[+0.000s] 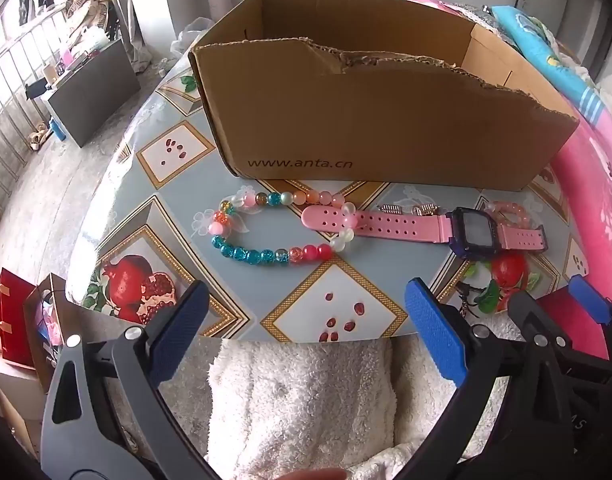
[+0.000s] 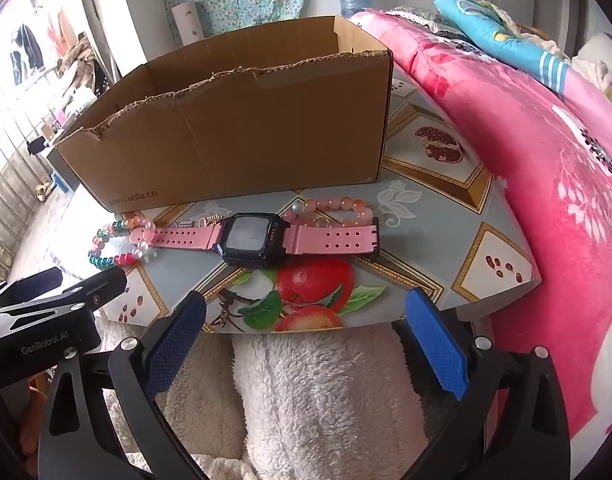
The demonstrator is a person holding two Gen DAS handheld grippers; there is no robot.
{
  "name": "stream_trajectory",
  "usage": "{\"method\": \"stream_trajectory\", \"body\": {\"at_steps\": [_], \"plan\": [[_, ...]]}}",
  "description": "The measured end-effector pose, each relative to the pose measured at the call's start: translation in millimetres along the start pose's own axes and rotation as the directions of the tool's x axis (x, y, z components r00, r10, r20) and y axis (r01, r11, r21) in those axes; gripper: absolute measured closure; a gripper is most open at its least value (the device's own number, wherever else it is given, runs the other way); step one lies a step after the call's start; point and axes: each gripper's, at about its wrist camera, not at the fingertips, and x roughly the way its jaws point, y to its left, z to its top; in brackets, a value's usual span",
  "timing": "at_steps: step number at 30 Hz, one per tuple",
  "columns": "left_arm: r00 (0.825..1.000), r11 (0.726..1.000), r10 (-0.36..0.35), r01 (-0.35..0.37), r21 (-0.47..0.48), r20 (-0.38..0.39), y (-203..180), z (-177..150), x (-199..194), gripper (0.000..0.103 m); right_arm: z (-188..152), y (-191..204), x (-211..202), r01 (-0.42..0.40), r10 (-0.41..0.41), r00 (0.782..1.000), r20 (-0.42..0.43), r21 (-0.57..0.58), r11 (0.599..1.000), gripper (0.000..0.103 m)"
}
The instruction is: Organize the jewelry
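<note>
While both grippers hang over the near table edge, the left gripper has its jaws wide with nothing between them, and the right gripper also. Beyond the left jaws lies the bead bracelet. Beyond the right jaws lies the pink watch, its strap across the bracelet. Behind both stands the cardboard box.
</note>
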Motion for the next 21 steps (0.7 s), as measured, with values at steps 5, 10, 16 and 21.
{"method": "stream_trajectory", "body": {"at_steps": [5, 10, 16, 21], "plan": [[1.0, 1.0, 0.002, -0.002, -0.01, -0.003, 1, 0, 0, 0.008, 2, -3, 1, 0.0, 0.0, 1.0, 0.0, 0.001, 1.0, 0.005], [1.0, 1.0, 0.002, -0.002, -0.024, -0.003, 3, 1, -3, 0.008, 0, 3, 1, 0.008, -0.008, 1.0, -0.005, -0.009, 1.0, 0.005], [1.0, 1.0, -0.012, 0.012, -0.018, -0.002, 9, -2, 1, 0.008, 0, 4, 1, 0.009, -0.009, 1.0, -0.005, -0.013, 1.0, 0.005], [1.0, 1.0, -0.01, 0.01, -0.021, -0.002, 11, -2, 1, 0.008, 0, 5, 0, 0.012, -0.012, 1.0, -0.007, -0.011, 1.0, 0.005]]}}
